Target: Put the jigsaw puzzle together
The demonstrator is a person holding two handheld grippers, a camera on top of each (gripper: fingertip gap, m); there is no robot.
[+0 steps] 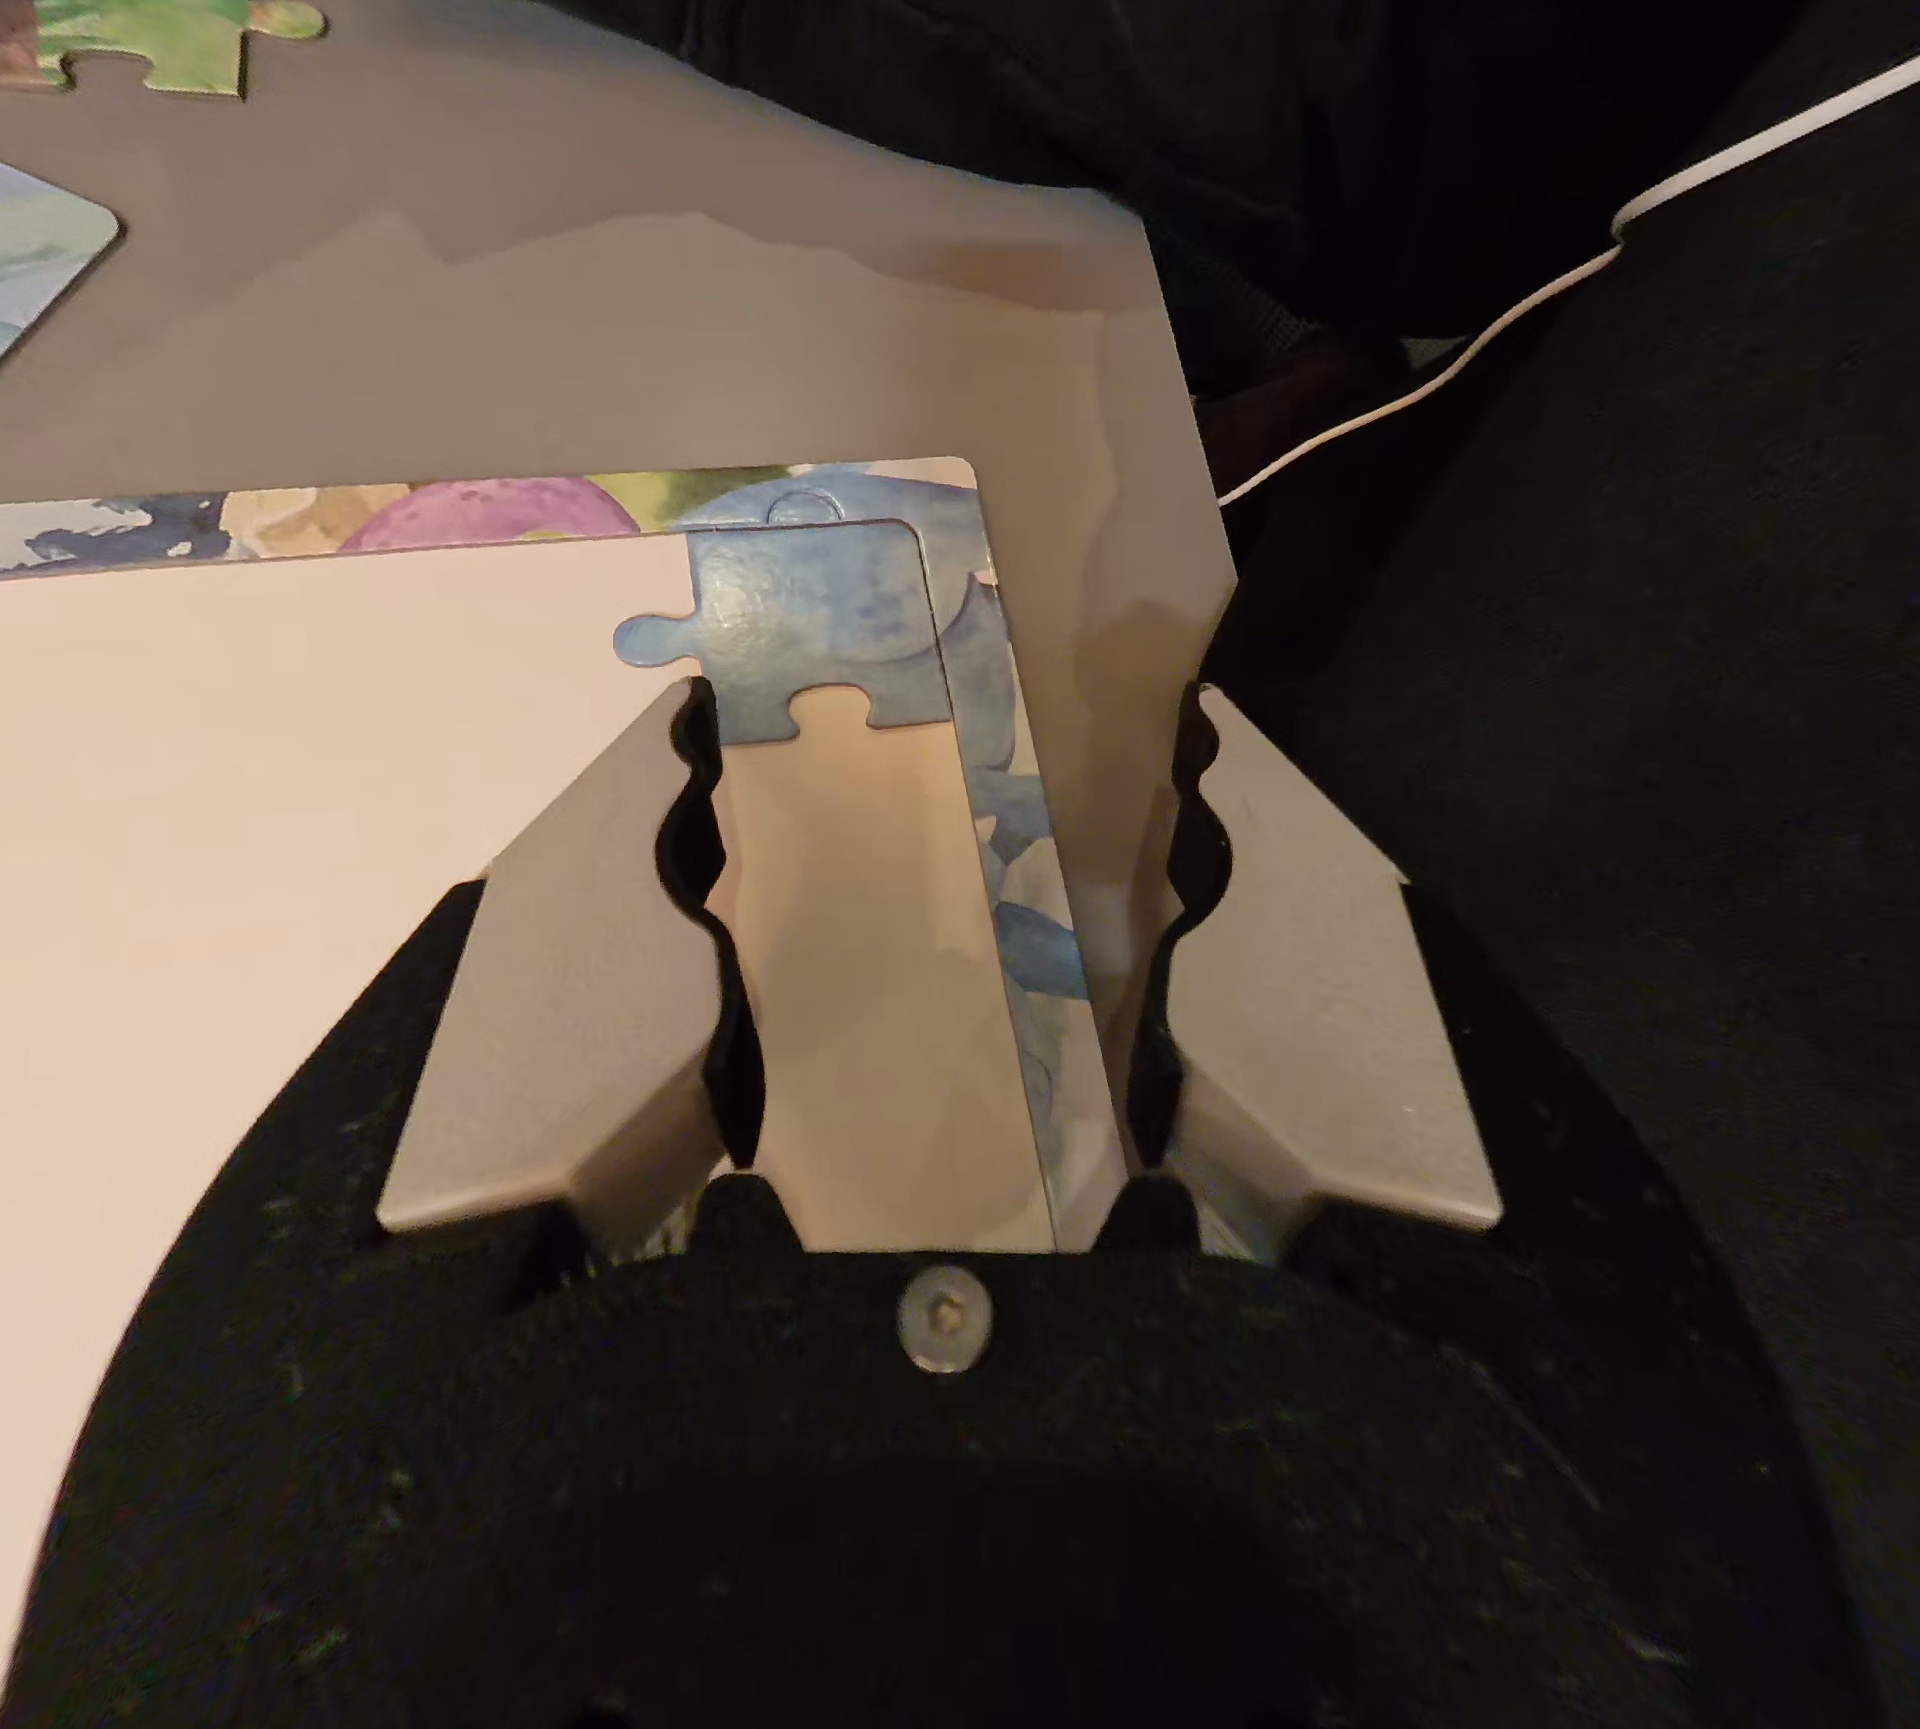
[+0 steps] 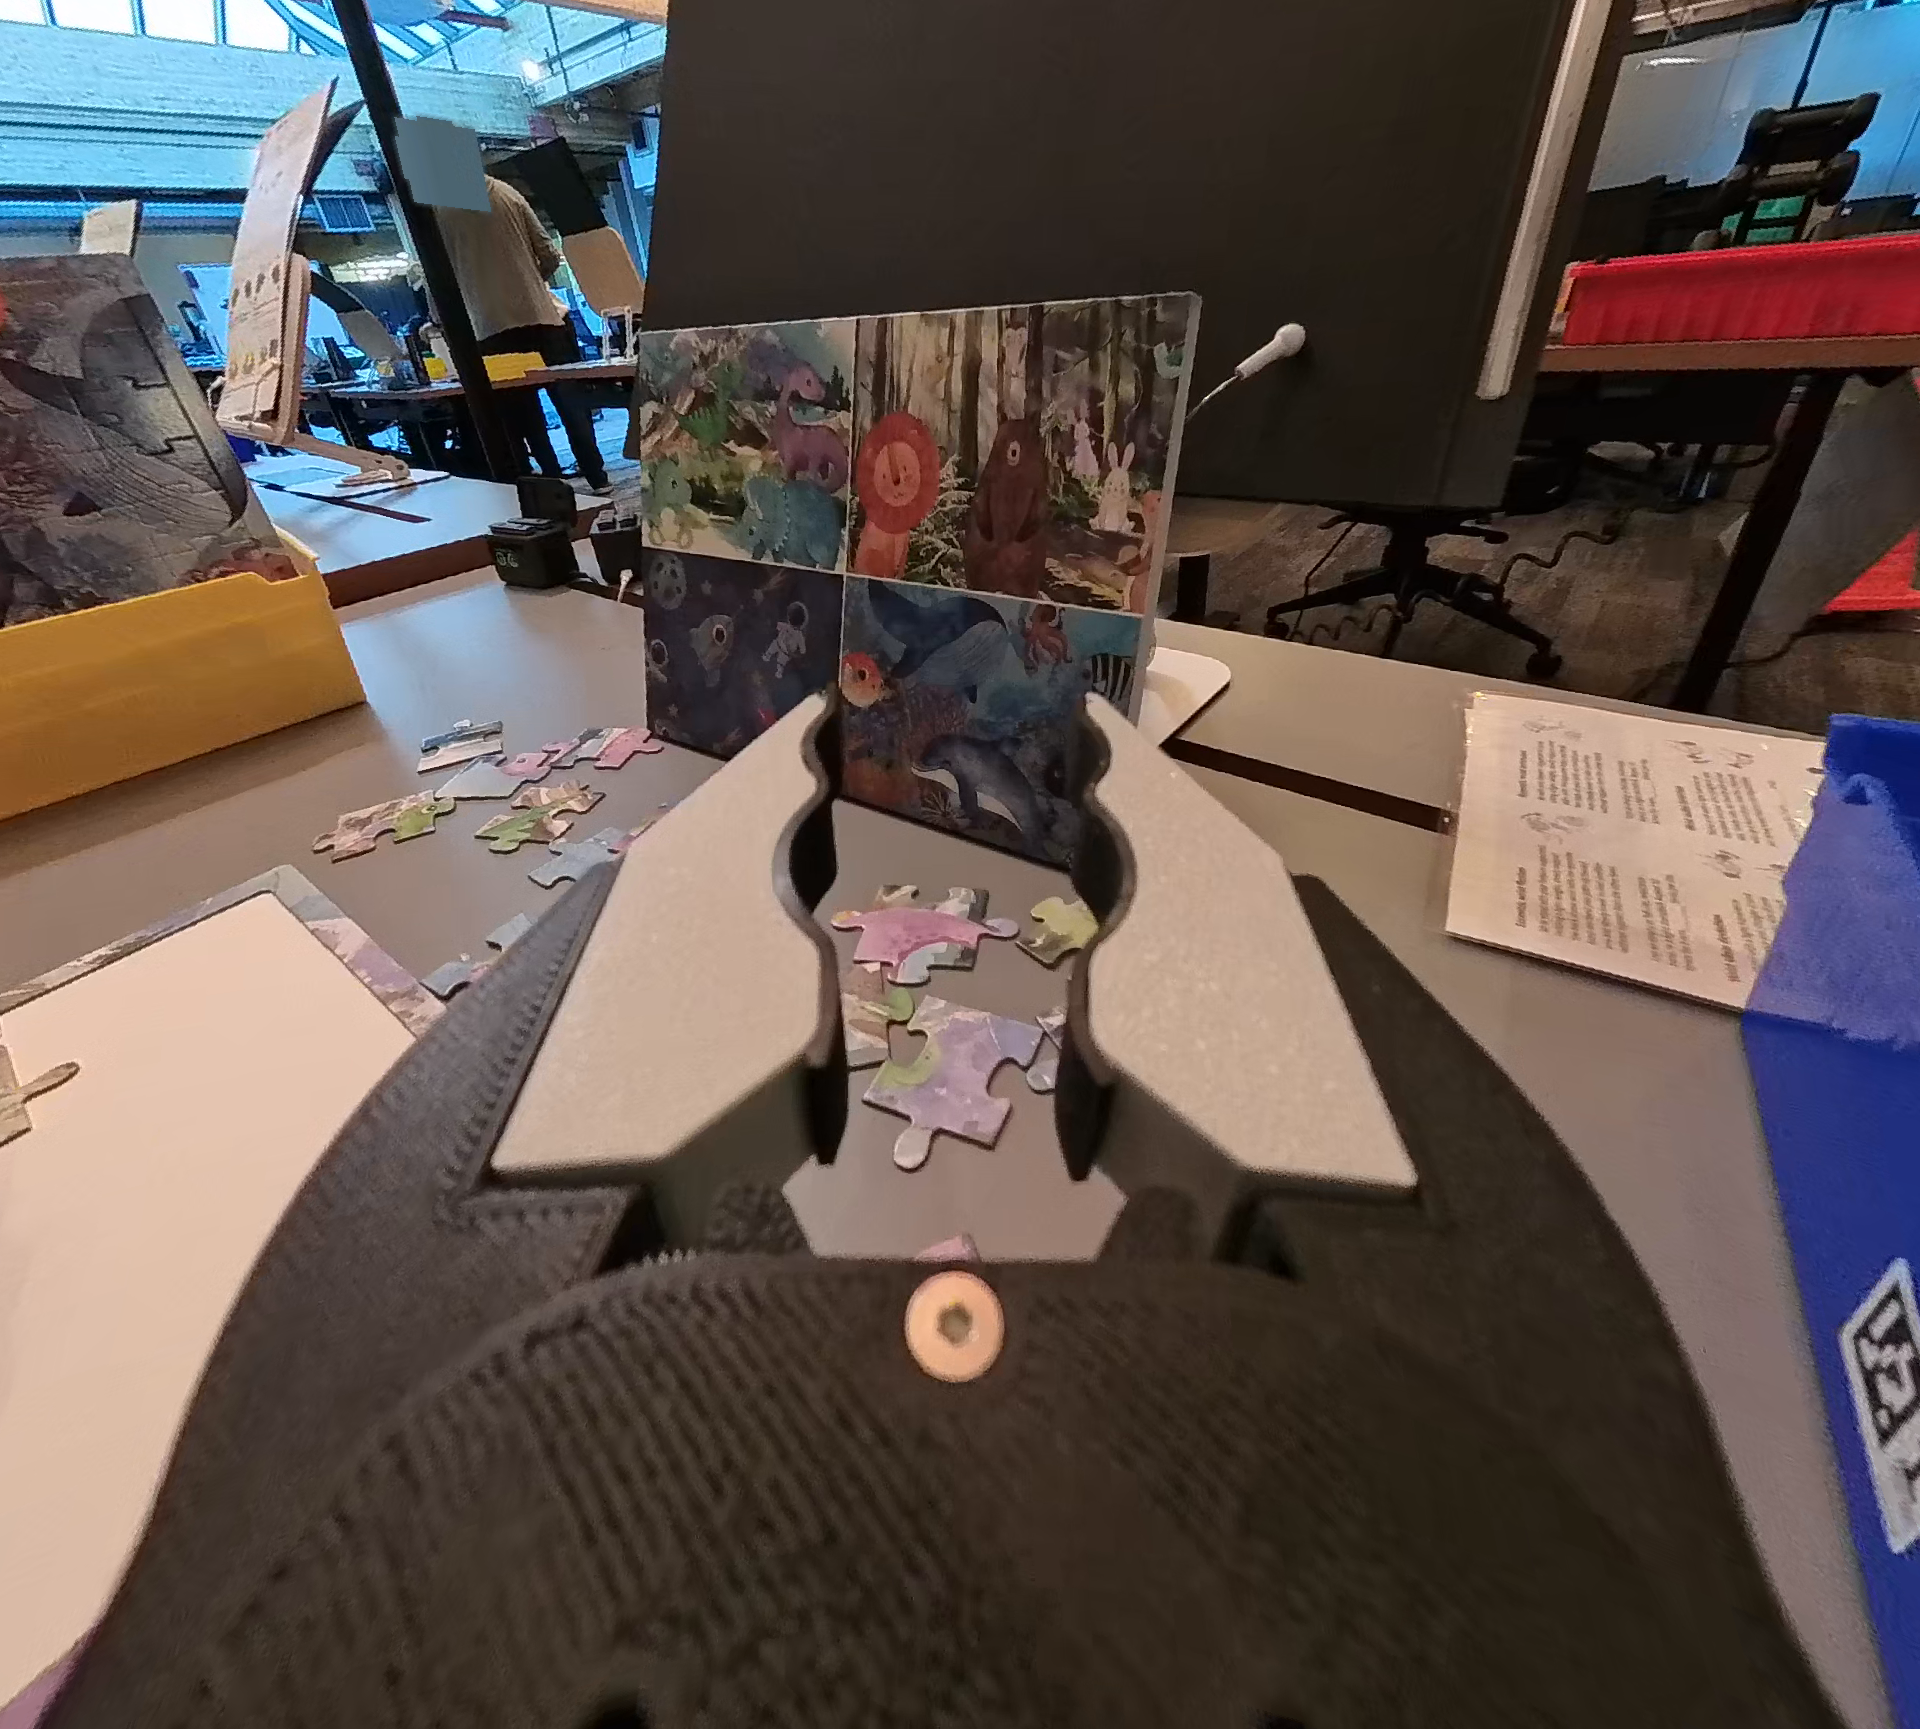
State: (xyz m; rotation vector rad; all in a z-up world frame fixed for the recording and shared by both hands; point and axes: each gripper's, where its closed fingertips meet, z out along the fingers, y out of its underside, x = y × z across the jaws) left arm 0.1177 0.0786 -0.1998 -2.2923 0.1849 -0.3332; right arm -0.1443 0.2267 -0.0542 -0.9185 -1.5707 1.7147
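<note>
In the left wrist view my left gripper [image 1: 940, 692] is open and empty, low over the puzzle tray [image 1: 312, 848], a white board with a coloured frame. A blue corner piece [image 1: 821, 630] lies seated in the tray's far right corner, just beyond my fingertips. In the right wrist view my right gripper [image 2: 956, 723] is open and empty above the table. Several loose pieces lie below it, among them a purple piece [image 2: 956, 1071] and a pink piece [image 2: 914, 936]. The tray also shows at the left in the right wrist view [image 2: 156, 1108].
A green piece [image 1: 156, 17] lies far left on the grey table [image 1: 520, 277]; the table edge and dark clothing are close on the right. The puzzle box [image 2: 904, 536] stands upright ahead. More pieces [image 2: 499, 806], a yellow bin [image 2: 156, 671], a printed sheet [image 2: 1621, 848] and a blue box [image 2: 1849, 1108] surround it.
</note>
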